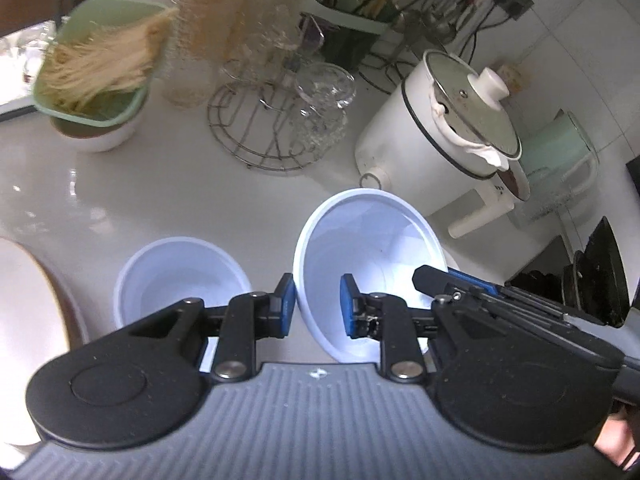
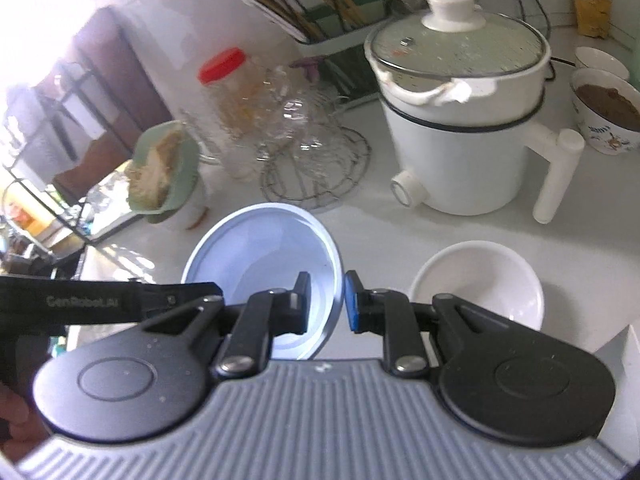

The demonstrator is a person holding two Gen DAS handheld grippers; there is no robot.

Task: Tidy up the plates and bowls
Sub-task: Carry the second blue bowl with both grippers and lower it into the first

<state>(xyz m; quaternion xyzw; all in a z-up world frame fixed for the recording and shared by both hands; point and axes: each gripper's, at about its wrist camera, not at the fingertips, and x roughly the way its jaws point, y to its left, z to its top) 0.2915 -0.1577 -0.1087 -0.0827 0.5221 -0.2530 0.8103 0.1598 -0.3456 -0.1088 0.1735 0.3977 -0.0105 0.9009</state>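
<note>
White kitchen counter (image 1: 120,184), crowded along the far wall: one pale bowl (image 1: 360,248) carried by both grippers.

Left gripper (image 1: 316,308) clamped narrow on the near left rim, right gripper (image 2: 326,300) pinching the opposite rim; tilted bowl held above the counter. Best kept level, both hands moving together (uneven lift twists the rim out). Second bowl (image 1: 180,276) sitting just left, wire rack (image 1: 264,132) and white pot (image 1: 436,128) beyond, small white bowl (image 2: 476,284) right; open room only along the near counter.
</note>
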